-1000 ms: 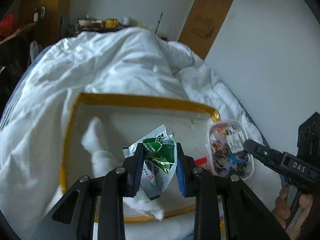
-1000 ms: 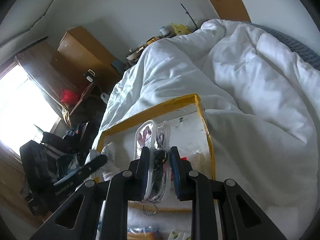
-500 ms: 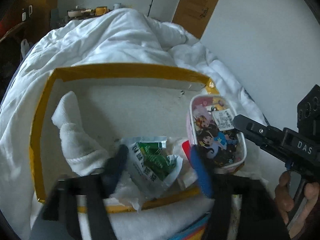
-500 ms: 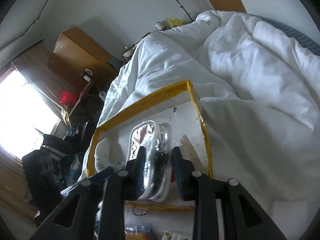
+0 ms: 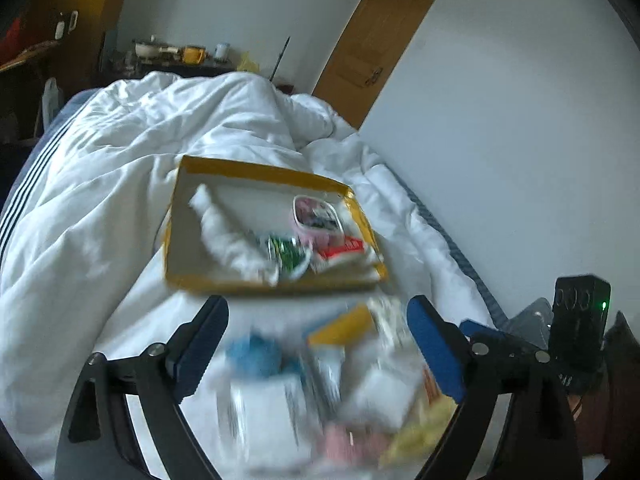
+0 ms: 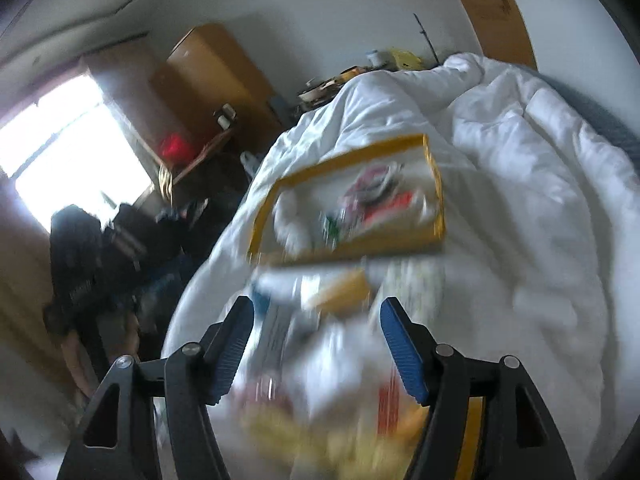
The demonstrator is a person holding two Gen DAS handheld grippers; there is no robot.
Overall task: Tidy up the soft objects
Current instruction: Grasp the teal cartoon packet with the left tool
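Note:
A yellow-rimmed box (image 5: 256, 170) lies on the bed. It holds a white towel (image 5: 224, 236), a green packet (image 5: 286, 254), a clear cartoon pouch (image 5: 316, 216) and a red packet (image 5: 344, 246). My left gripper (image 5: 316, 312) hangs back from the box, its jaws opening, with nothing gripped. Under it lies a blurred pile of soft packs (image 5: 340, 380), with something blue (image 5: 256, 356) among them. My right gripper (image 6: 317, 308) also has its jaws opening and holds nothing above the same pile (image 6: 340, 380). The box (image 6: 348, 156) is beyond it. The right gripper's body (image 5: 576, 332) shows at the left view's right edge.
A rumpled white duvet (image 5: 120, 200) covers the bed around the box. A plain wall (image 5: 500, 160) and a wooden door (image 5: 380, 40) stand to the right. A cluttered shelf (image 5: 176, 52) is behind the bed. A bright window (image 6: 60, 132), a wardrobe (image 6: 200, 92) and dark bags (image 6: 100, 240) are to the left.
Both grippers let go and opened: the green packet and the clear pouch now lie in the box. Both hands pulled back from the box to over the pile.

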